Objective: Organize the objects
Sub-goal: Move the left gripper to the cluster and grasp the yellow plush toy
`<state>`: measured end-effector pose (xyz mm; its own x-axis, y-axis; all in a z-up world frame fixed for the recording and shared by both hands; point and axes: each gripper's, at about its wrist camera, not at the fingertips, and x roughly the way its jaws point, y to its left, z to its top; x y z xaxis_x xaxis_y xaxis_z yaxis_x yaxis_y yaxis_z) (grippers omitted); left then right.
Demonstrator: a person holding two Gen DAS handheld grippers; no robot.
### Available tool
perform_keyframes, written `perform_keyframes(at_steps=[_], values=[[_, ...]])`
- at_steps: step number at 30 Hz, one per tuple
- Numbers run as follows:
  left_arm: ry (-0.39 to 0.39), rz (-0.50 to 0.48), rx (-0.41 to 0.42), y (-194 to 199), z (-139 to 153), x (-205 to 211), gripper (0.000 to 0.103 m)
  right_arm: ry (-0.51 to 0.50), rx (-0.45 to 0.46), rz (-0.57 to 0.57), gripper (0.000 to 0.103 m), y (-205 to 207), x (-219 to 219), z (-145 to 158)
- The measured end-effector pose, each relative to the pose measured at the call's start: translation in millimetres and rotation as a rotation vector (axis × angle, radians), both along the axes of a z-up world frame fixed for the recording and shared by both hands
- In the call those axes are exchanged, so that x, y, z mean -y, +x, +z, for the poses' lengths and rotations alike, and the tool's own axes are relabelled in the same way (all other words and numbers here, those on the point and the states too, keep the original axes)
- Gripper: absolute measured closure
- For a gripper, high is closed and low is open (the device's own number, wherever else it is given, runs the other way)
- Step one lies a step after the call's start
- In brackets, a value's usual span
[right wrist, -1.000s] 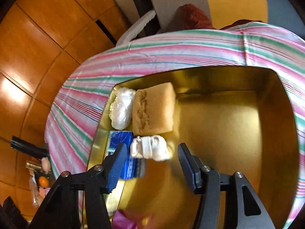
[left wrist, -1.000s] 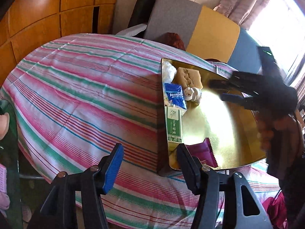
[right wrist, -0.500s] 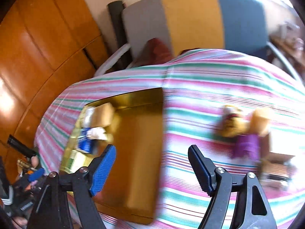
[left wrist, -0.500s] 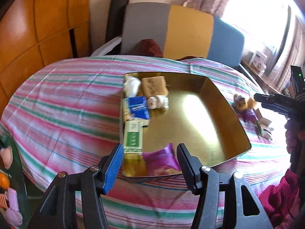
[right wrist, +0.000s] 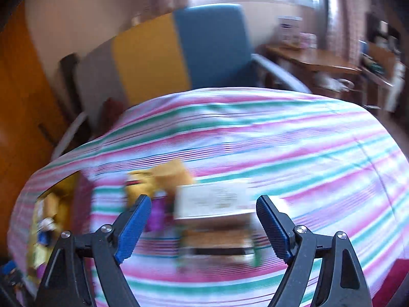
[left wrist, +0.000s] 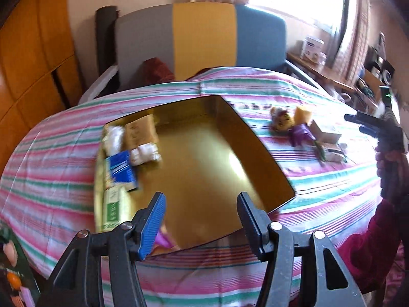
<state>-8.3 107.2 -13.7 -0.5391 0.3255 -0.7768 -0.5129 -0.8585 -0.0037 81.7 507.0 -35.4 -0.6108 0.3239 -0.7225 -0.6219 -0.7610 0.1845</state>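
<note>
A gold tray (left wrist: 260,151) lies on the striped tablecloth and holds a tan packet (left wrist: 140,133), a white bundle (left wrist: 145,153), a blue packet (left wrist: 120,168), a green-and-white box (left wrist: 113,204) and a purple packet (left wrist: 163,240) along its left side. My left gripper (left wrist: 199,220) is open and empty above the tray's near edge. Loose items lie right of the tray: a yellow-brown packet (left wrist: 281,120), a purple item (left wrist: 301,133) and flat boxes (left wrist: 327,133). My right gripper (right wrist: 202,227) is open and empty, above a white box (right wrist: 212,199) and brown box (right wrist: 217,238), blurred.
A grey, yellow and blue chair (left wrist: 202,41) stands behind the round table. Wooden cabinets (left wrist: 30,64) are at the left. A wooden side table (right wrist: 314,61) with clutter stands at the back right. The striped cloth (right wrist: 294,140) stretches right of the boxes.
My right gripper has swung right, from over the tray to over the loose boxes, and opened wider. My left gripper has shifted right, over the tray's near edge.
</note>
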Motion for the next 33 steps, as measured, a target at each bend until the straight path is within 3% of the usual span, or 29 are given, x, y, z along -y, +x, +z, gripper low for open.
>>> perform_keyframes(at_steps=[1,3,10,14,17,21,27,33], values=[[-0.002,-0.012,0.0,0,0,-7,0.045,-0.019,0.027,-0.055,0.019,4,-10,-6],[0.0,-0.041,0.007,-1,1,-25,0.045,-0.072,-0.015,-0.102,0.023,11,-24,-5],[0.04,-0.162,0.055,-5,3,-92,0.045,-0.133,-0.086,-0.129,0.022,19,-33,-2],[0.074,-0.207,0.124,-16,-2,-128,0.045,-0.168,-0.113,-0.143,0.022,24,-35,-3],[0.075,-0.208,0.149,-30,-6,-154,0.045,-0.191,-0.133,-0.145,0.02,29,-38,-3],[0.113,-0.192,0.249,-58,-17,-179,0.045,-0.222,-0.149,-0.142,0.019,31,-40,-4],[0.135,-0.124,0.328,-103,-43,-214,0.044,-0.255,-0.176,-0.149,0.019,33,-43,-5],[0.15,-0.102,0.353,-131,-62,-243,0.04,-0.288,-0.194,-0.151,0.019,35,-47,-7]])
